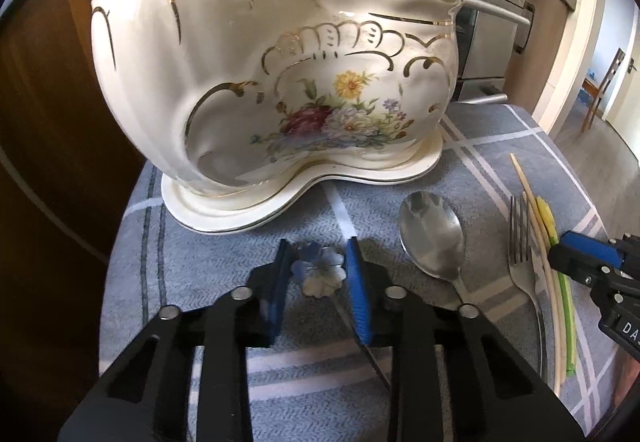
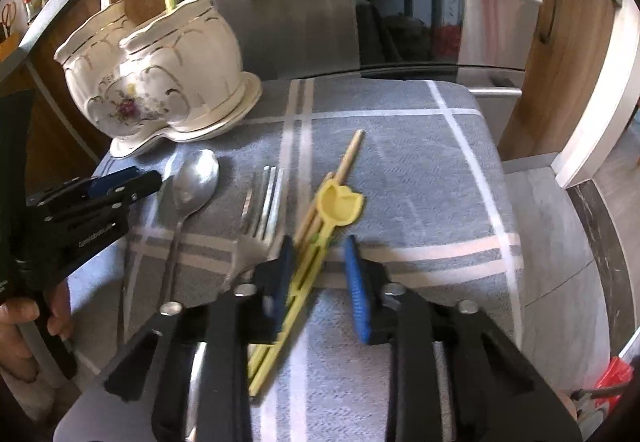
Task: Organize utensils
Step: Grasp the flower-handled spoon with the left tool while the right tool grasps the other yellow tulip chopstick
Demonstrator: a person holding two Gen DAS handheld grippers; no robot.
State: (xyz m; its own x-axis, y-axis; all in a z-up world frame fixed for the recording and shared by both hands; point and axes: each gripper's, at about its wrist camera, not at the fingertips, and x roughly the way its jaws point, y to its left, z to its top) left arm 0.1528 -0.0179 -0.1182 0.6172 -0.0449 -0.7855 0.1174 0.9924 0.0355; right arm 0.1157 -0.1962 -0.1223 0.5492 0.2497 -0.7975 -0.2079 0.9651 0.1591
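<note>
Landmark: ceramic holder [image 1: 280, 82], at the far left of the cloth-covered counter [image 1: 224, 254], with a yellow tool and a gold fork already standing in it.
Left target: floral-ended utensil [image 1: 320, 270], flat just in front of the holder; its thin shaft runs back under the gripper.
Handling: probably ceramic-tipped, so hard, slick and chippable. Grip the end gently.
Left gripper [image 1: 319, 248]: pitched steeply down, fingers narrowed onto the floral end and seemingly touching both sides.
Right target: yellow training chopsticks [image 2: 340, 202], well right of the holder, beyond spoon [image 2: 196, 178] and fork [image 2: 260, 202].
Handling: light plastic and wood; take the stem.
Right gripper [image 2: 319, 240]: tilted down, fingers astride the stem, gap on one side.
</note>
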